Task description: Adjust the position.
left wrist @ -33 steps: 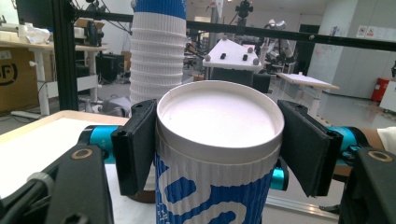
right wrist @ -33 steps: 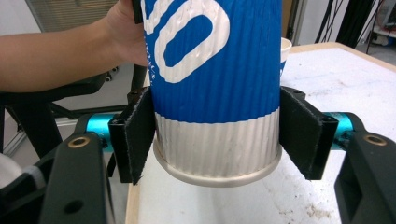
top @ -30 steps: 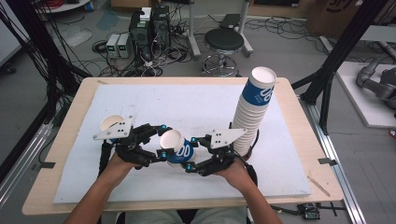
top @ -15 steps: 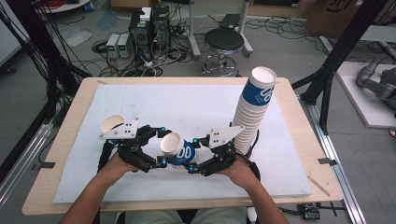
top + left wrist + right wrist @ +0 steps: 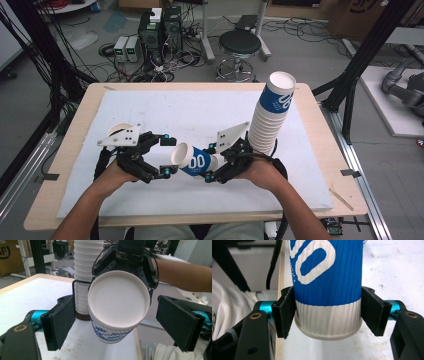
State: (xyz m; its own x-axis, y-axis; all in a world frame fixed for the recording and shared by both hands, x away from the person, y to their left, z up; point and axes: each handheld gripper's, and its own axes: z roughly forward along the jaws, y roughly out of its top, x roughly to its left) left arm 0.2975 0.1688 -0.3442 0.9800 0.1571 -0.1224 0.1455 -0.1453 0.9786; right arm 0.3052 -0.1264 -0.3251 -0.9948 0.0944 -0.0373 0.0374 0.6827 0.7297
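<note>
Between the hands, the right gripper [image 5: 212,161] clamps the cup [image 5: 194,159] by its base, long axis level, rim pointing at the left gripper [image 5: 169,155], whose jaws gape clear around it.

A paper cup [image 5: 194,161] shows a blue ribbed wall with white lettering, a white ribbed band at its base and a plain white inside. The tall cup stack [image 5: 270,116] is white-rimmed throughout, topped by a cup with the same blue band and white print, and has a dark brown base. The right hand-held gripper [image 5: 209,162] is black with turquoise fittings and a pale grey plate; the left hand-held gripper [image 5: 168,155] matches it, black pads on turquoise mounts. The table [image 5: 70,150] is light wood under a white sheet [image 5: 165,115].
</note>
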